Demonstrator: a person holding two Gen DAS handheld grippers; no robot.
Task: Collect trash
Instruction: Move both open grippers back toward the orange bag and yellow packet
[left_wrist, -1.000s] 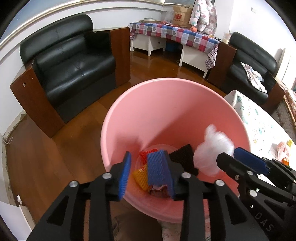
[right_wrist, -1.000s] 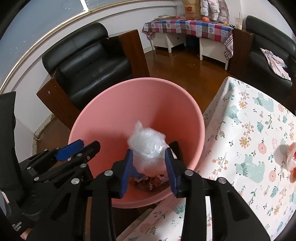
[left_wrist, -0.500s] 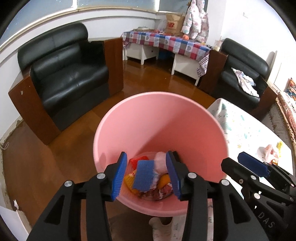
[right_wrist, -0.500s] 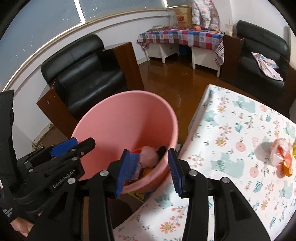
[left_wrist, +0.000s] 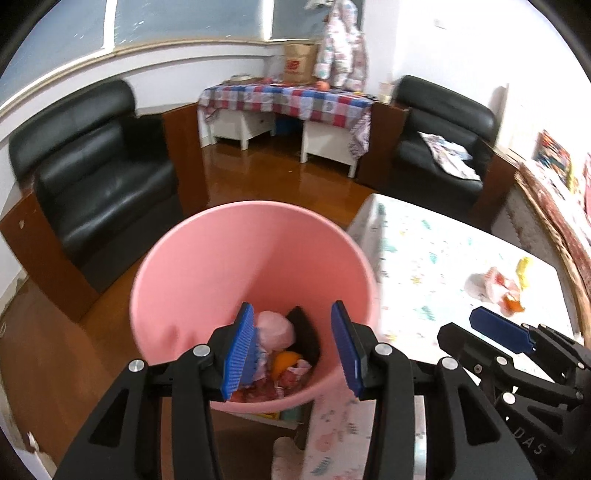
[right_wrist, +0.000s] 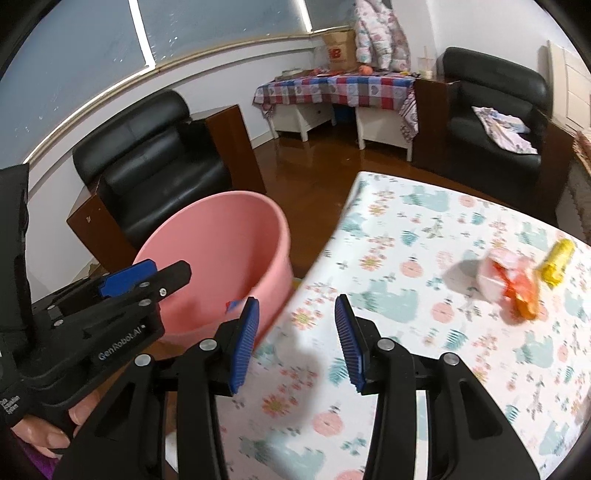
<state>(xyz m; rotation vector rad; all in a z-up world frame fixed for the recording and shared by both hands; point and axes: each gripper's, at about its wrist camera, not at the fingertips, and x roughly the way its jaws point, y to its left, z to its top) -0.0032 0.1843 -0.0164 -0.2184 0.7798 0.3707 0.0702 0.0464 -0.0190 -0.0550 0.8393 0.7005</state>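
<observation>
A pink bin (left_wrist: 207, 280) stands on the floor beside the table; it also shows in the right wrist view (right_wrist: 221, 251). Trash lies at its bottom: a clear plastic bag (left_wrist: 273, 328), an orange scrap (left_wrist: 284, 360) and a black piece (left_wrist: 303, 328). My left gripper (left_wrist: 291, 347) is open and empty over the bin. My right gripper (right_wrist: 295, 343) is open and empty over the table's near left corner. A crumpled white and orange wrapper (right_wrist: 511, 280) and a yellow scrap (right_wrist: 557, 262) lie on the table, far right of the right gripper.
The table wears a floral cloth (right_wrist: 424, 258). Black armchairs (left_wrist: 99, 177) stand behind the bin and at the back right (left_wrist: 439, 147). A checked-cloth side table (left_wrist: 288, 103) stands by the far wall. Wooden floor (left_wrist: 258, 173) lies between.
The right gripper let the clear plastic bag drop into the bin, opened, and swung right over the table. The left gripper opened wider and pulled back above the bin.
</observation>
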